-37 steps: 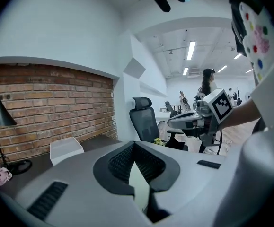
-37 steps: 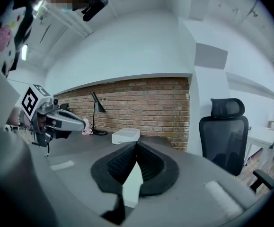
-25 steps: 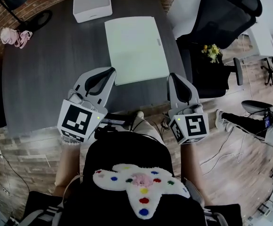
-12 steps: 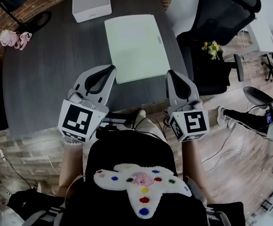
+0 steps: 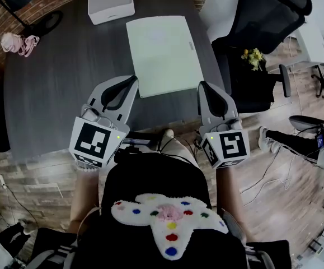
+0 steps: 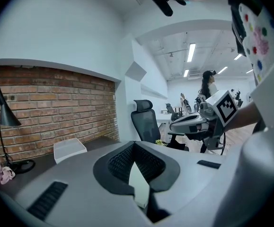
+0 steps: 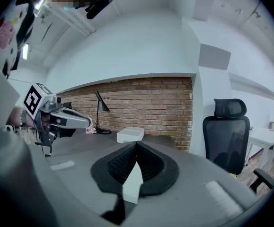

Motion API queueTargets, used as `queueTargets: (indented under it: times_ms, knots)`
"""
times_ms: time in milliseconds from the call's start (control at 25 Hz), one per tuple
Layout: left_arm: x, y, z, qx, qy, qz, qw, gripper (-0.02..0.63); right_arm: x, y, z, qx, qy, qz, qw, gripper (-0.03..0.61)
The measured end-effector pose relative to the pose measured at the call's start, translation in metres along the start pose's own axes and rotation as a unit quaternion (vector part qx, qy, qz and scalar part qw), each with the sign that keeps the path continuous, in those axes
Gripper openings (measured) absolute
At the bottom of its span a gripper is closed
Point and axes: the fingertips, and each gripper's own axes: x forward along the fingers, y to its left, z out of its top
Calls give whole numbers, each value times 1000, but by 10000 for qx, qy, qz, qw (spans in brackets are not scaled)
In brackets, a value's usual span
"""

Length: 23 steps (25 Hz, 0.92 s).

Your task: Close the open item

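A flat pale-green case (image 5: 162, 55), like a slim laptop, lies with its lid down flat on the dark round table (image 5: 61, 88). My left gripper (image 5: 129, 84) hovers over the table's near edge, just left of the case's near corner, jaws shut and empty. My right gripper (image 5: 205, 88) hangs at the table's near right edge, just right of that case, also shut and empty. In the left gripper view the shut jaws meet at the left gripper (image 6: 134, 143), with the case (image 6: 139, 183) showing pale below them. The right gripper view shows the right gripper (image 7: 136, 144) the same way.
A white box (image 5: 110, 1) stands at the far side of the table. A pink bundle (image 5: 17, 42) and a lamp base (image 5: 44, 22) sit at far left. A black office chair (image 5: 257, 43) stands right of the table, with cables on the wooden floor (image 5: 273, 184).
Both grippers keep their places beside the case. Only the head view shifts slightly.
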Motion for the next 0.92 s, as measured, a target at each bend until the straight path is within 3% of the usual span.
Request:
queueTargets:
  times_ms: [920]
  knots:
    - [1,-3,-6,-22,49,6,10000,6,-7,-11,-10,-15,130,-155,9998,8]
